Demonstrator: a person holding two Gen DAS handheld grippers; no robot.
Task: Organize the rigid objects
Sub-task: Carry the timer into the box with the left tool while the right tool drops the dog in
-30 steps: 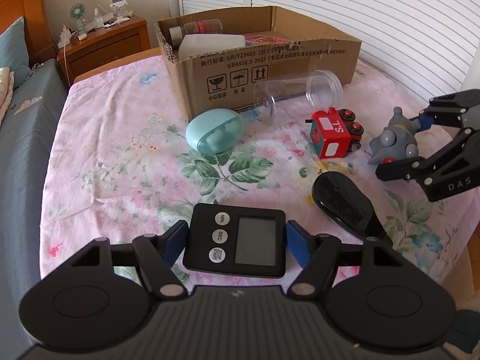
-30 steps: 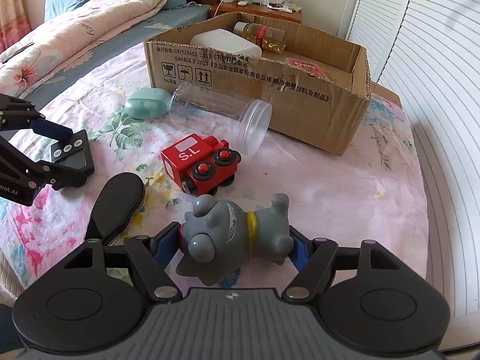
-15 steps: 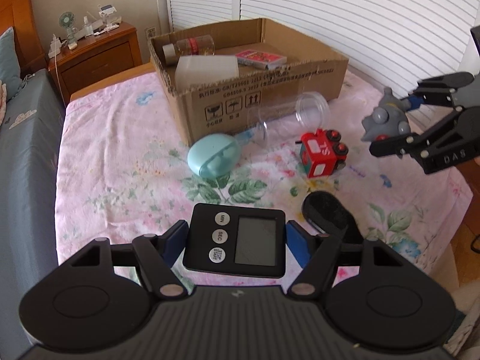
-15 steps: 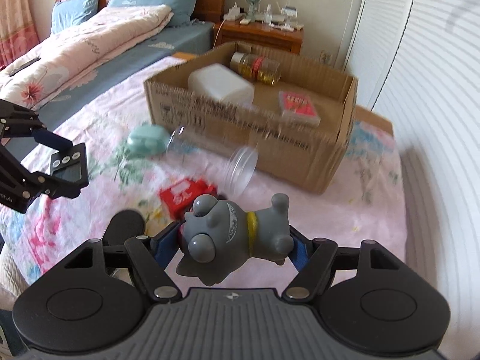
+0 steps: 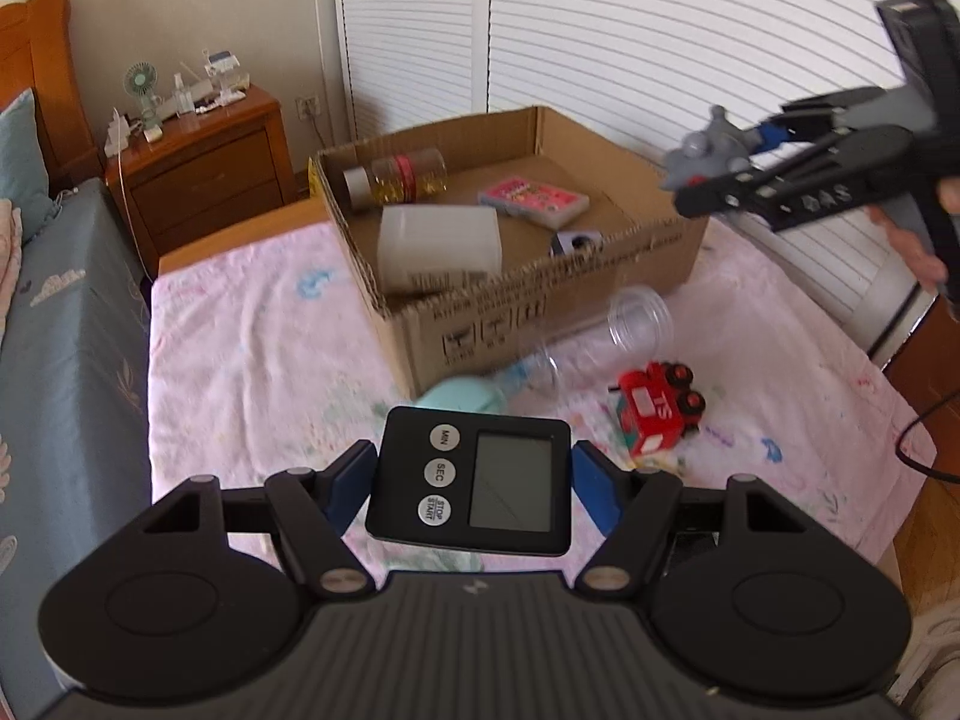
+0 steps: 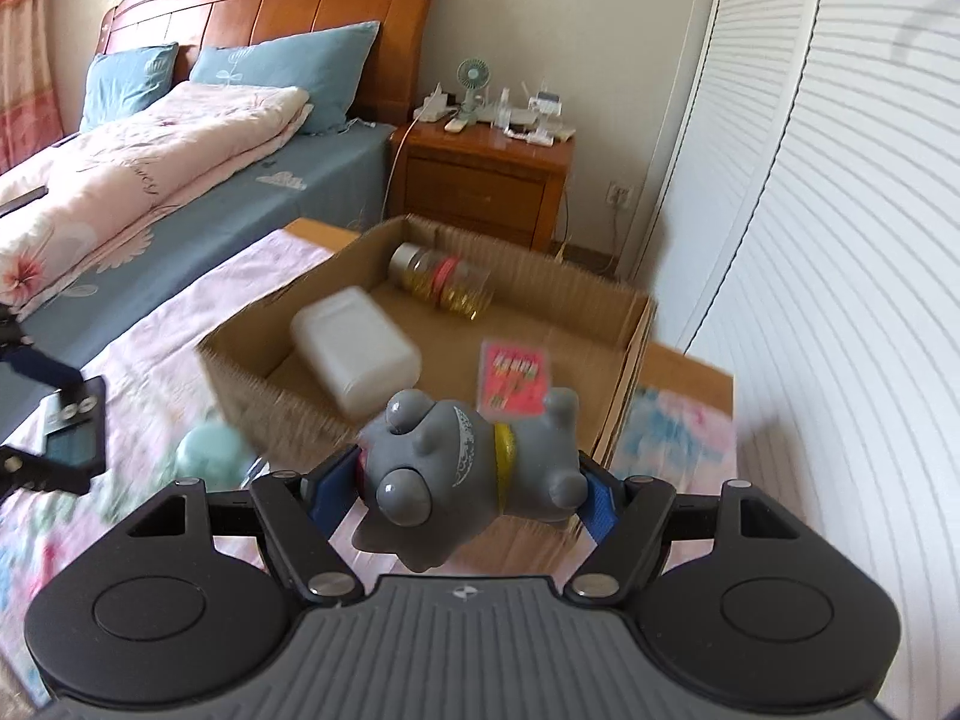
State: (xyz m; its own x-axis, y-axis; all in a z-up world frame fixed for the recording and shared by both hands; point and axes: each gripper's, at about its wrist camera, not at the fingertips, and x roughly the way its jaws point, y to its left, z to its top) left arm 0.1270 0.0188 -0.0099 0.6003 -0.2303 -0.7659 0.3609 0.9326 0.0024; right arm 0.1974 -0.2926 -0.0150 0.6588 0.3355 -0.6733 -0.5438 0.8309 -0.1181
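A big bed [image 6: 198,180] with a blue sheet and a pink quilt sits next to a table with a pink flowery cloth [image 5: 252,360]. A brown nightstand [image 6: 486,180] stands by the wall.

On the cloth is an open cardboard box [image 5: 540,306]. Inside it lie a white plastic tub [image 5: 441,246], a glass jar [image 5: 396,177] with yellow things in it, a pink card pack [image 5: 534,199] and a small purple thing [image 5: 575,242] near the front wall.

Just in front of the box, on the cloth, a clear plastic jar [image 5: 636,324] lies on its side. Beside it are a red toy train [image 5: 657,414] and a light green egg-shaped case [image 5: 462,399].

The left gripper [image 5: 471,489] is squeezed onto a black timer [image 5: 471,483]. The blue pads press both sides of the timer, and it is up off the cloth.

The right gripper [image 6: 474,489] is squeezed onto a gray toy animal [image 6: 468,474] with a yellow collar. The toy lies sideways between the pads. It hangs in the air near the right end of the box, high above the cloth.
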